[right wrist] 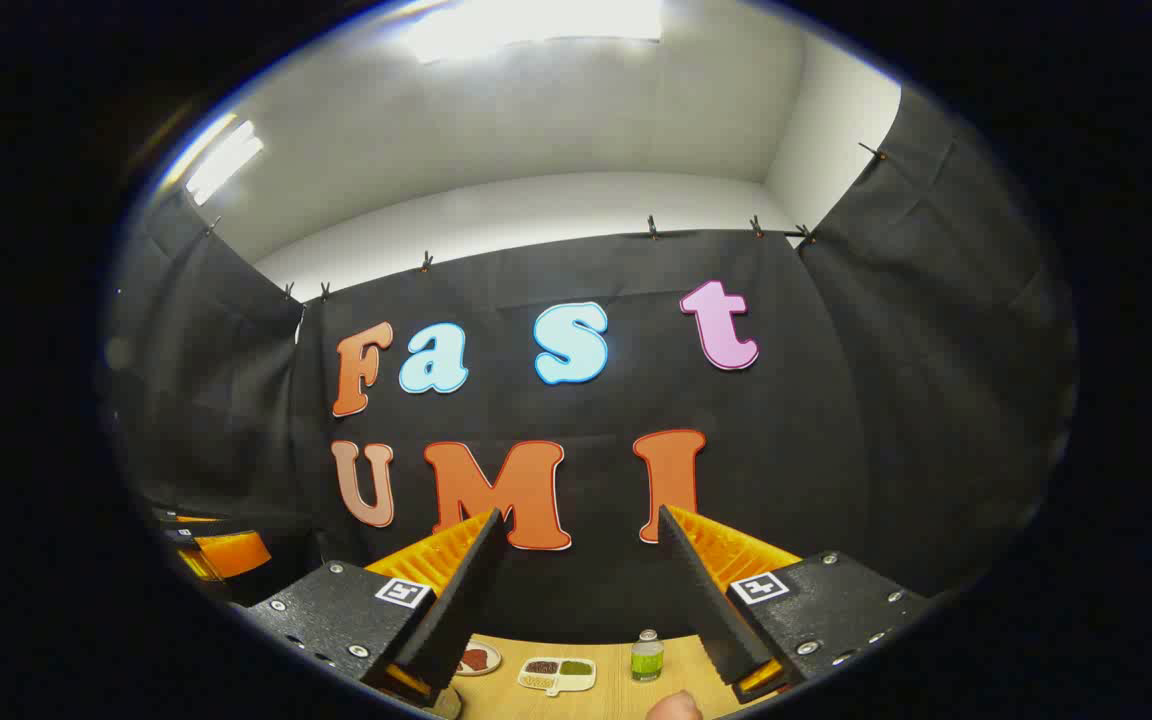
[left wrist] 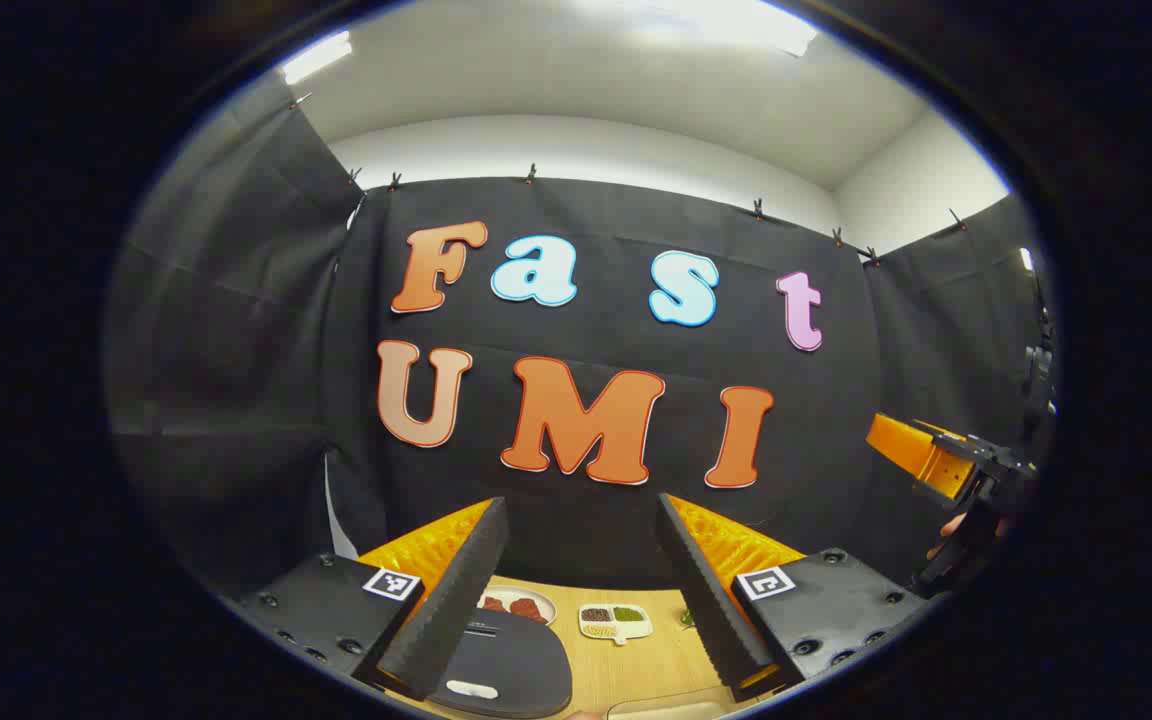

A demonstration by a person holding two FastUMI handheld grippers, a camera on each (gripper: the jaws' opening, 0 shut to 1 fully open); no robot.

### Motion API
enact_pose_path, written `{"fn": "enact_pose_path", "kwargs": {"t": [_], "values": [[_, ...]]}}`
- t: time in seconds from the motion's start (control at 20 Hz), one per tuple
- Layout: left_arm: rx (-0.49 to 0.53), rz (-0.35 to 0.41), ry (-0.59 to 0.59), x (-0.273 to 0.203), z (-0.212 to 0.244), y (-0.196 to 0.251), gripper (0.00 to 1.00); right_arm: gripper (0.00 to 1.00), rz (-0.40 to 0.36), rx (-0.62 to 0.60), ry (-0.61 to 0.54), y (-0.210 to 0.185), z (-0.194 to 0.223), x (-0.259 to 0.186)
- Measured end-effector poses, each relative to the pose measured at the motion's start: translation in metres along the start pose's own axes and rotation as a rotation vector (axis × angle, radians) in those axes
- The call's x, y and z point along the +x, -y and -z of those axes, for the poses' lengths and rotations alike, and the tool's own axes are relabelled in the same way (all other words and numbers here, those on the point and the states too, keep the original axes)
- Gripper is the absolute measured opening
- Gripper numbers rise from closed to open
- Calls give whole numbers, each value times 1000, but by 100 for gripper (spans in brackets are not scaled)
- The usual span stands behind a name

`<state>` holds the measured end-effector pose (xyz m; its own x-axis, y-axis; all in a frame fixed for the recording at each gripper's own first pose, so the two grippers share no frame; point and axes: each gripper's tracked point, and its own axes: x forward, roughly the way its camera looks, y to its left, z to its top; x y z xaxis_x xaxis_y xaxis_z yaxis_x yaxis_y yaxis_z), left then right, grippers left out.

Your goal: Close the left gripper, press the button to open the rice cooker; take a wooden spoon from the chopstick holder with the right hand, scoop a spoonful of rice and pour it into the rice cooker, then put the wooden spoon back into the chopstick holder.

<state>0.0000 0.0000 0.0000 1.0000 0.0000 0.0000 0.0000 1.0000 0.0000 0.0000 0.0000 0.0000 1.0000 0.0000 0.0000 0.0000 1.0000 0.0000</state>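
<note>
In the left gripper view my left gripper (left wrist: 581, 500) is open and held high, pointing at the booth wall, with nothing between its fingers. Below it, low between the fingers, lies the dark rounded lid of the rice cooker (left wrist: 516, 655) with a pale button (left wrist: 471, 689) near its front. My right gripper (right wrist: 578, 512) is open too, empty and raised towards the wall. In the left gripper view the right gripper (left wrist: 941, 460) appears at the far right, a hand (left wrist: 946, 530) under it. The left gripper (right wrist: 226, 552) shows at the left edge of the right gripper view.
On the wooden table (left wrist: 636, 665) stand a plate of red food (left wrist: 518, 606) and a divided dish of brown and green grains (left wrist: 616, 620). A small green jar (right wrist: 647, 657) stands right of that dish (right wrist: 556, 675). A pale container rim (left wrist: 656, 711) shows at the bottom edge.
</note>
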Motion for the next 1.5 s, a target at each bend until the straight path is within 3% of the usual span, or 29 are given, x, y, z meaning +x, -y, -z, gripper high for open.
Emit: {"fn": "enact_pose_path", "kwargs": {"t": [0.15,0.3,0.5,0.7,0.75,0.85,0.9,1.5], "values": [[38,-11,-24,-1,4,0,99,93,-10,-16,7,1,-1,-2],[55,-20,-47,-2,9,-2,100,93,-34,-13,-28,-1,8,-8],[66,-42,-53,-3,9,-9,98,94,-11,-39,-82,8,18,-10],[74,-45,-59,-3,10,-9,100,96,-30,-46,-72,1,14,-12],[77,-46,-60,-3,9,-10,99,93,-29,-48,-69,0,14,-11],[81,-49,-61,-4,10,-10,99,96,-35,-45,-79,-3,18,-14],[91,-53,-60,-4,10,-11,99,93,-37,-44,-88,-4,22,-16],[154,-149,-48,-5,7,-33,98,93,-67,-62,-120,-10,42,-19]]}}
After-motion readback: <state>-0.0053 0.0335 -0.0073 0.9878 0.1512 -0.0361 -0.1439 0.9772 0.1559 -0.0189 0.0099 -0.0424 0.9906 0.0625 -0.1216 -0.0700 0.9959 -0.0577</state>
